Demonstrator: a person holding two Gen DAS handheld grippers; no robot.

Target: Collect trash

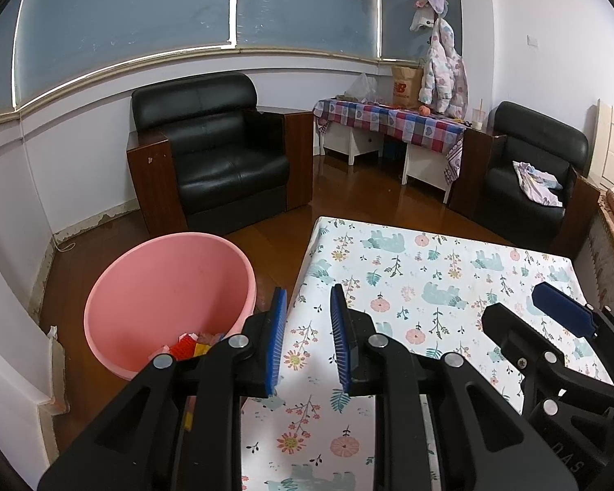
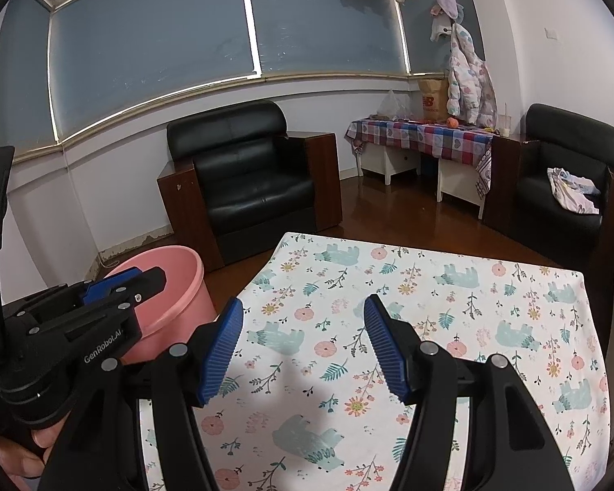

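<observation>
Nearest, the left gripper (image 1: 309, 341) hangs over the worktop's (image 1: 430, 270) left edge, its fingers (image 1: 277, 339) narrowly apart with nothing between them. The right gripper (image 2: 303, 345), further right over the flowered cloth, has its fingers (image 2: 221, 352) spread wide and also empty. No trash shows on the worktop. What trash can be seen, red, yellow and white scraps (image 1: 192, 345), lies in the bottom of the pink tub (image 1: 168, 286) on the floor, left of and below the left fingers; that hand is judged the nearer.
</observation>
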